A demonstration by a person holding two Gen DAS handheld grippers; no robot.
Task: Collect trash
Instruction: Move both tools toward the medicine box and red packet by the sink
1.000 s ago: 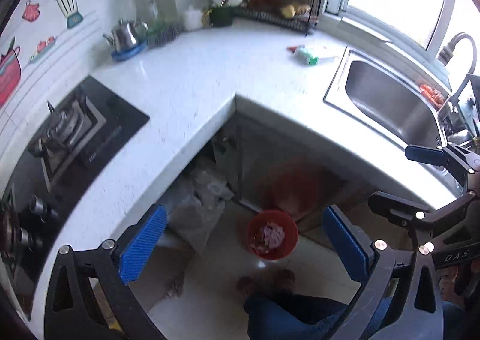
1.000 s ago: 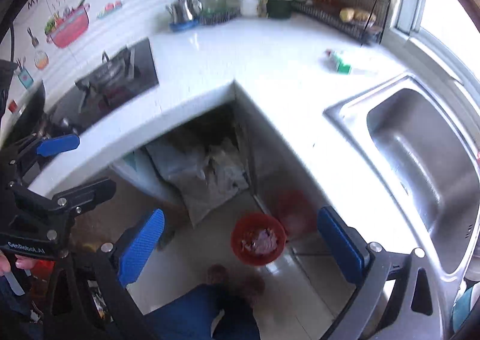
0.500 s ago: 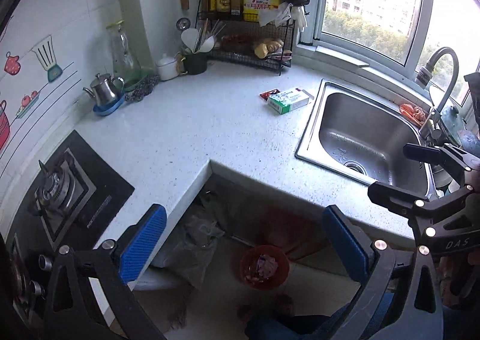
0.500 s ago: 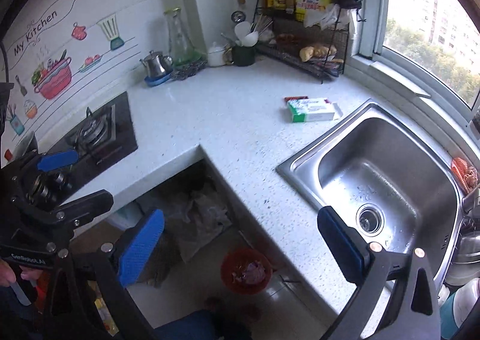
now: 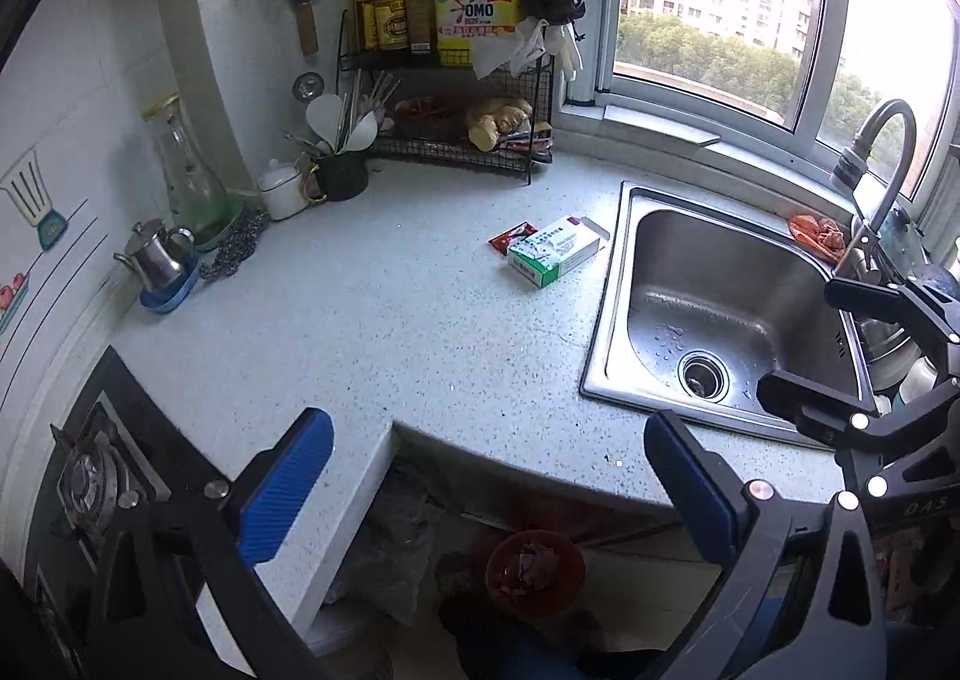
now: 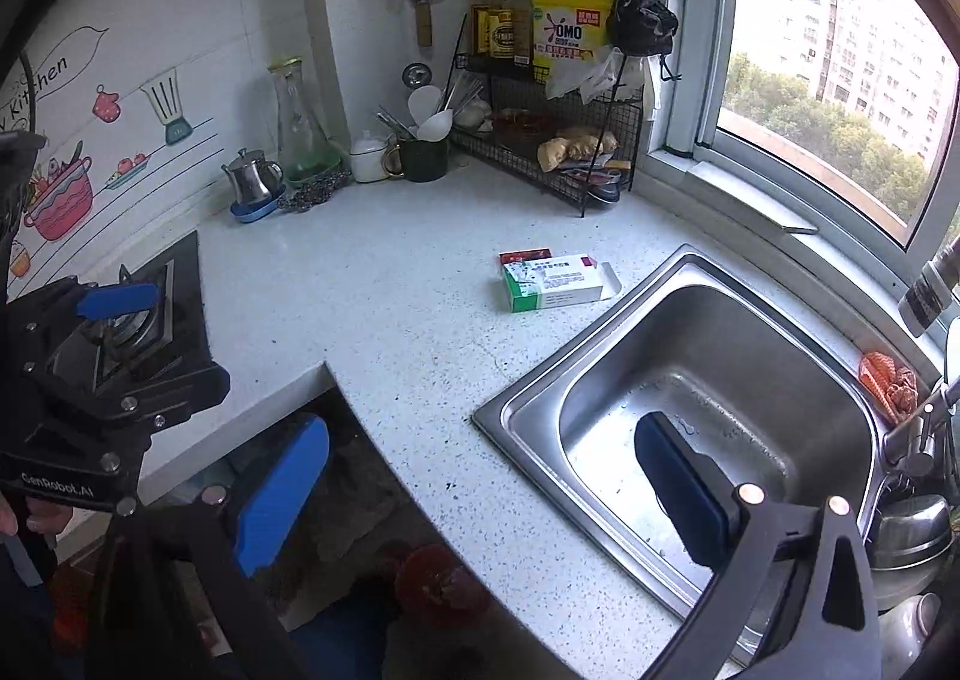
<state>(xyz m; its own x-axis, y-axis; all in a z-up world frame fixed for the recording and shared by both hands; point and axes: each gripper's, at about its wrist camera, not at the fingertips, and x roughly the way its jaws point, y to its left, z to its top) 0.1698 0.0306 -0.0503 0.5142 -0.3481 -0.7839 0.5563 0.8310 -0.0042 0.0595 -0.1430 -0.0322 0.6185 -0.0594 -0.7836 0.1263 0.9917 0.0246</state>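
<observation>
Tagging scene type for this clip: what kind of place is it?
A home kitchen, most likely: a stainless sink set in a speckled countertop, a gas hob at the left, and a wire rack of bottles and ginger.

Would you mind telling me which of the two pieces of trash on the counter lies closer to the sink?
The white-and-green box, whose open flap almost reaches the sink rim. The small red packet lies partly tucked behind it, on the side away from the sink.

"OMO" on yellow jug

Bare counter before box; sink beside.
</observation>
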